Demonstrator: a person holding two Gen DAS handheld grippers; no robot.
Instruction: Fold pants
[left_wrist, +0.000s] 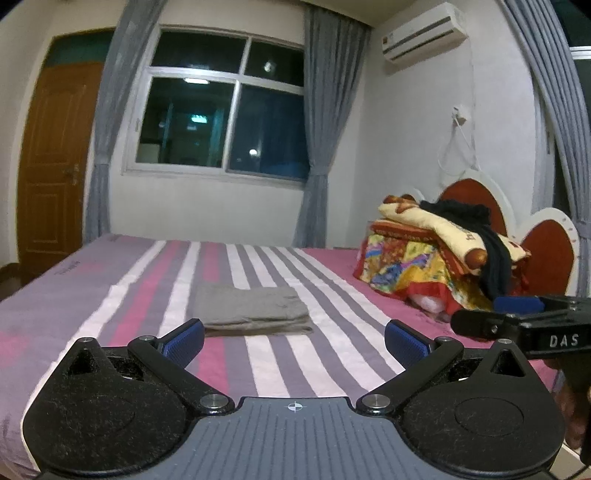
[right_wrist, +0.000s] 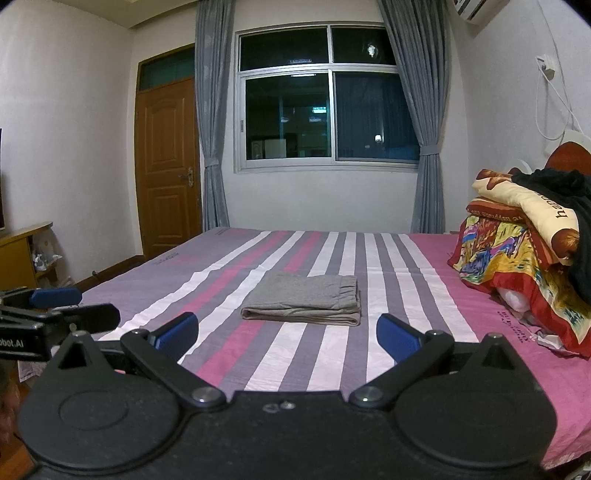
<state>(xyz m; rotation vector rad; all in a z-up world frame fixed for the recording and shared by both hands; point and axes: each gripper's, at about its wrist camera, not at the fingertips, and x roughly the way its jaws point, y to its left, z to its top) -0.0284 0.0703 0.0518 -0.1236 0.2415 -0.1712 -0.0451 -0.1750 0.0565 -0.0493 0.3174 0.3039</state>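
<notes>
looking done: grey pants (right_wrist: 303, 300) sitting folded at 12 o'clock on striped bed (right_wrist: 424, 295). left gripper (left_wrist: 294, 339) and right gripper (right_wrist: 287, 333) both spread wide, holding nothing (clear of cloth). backing straight off, avoiding snagging the stack.

The folded pants (right_wrist: 303, 300) lie on the bed (right_wrist: 388, 258), near its middle. To the right of the pants, against the headboard (left_wrist: 476, 199), sits a pile of bedding (right_wrist: 517, 251). Behind the pants, beyond the bed's far edge, stands the window (right_wrist: 325, 99), with the door (right_wrist: 166, 166) to its left.
</notes>
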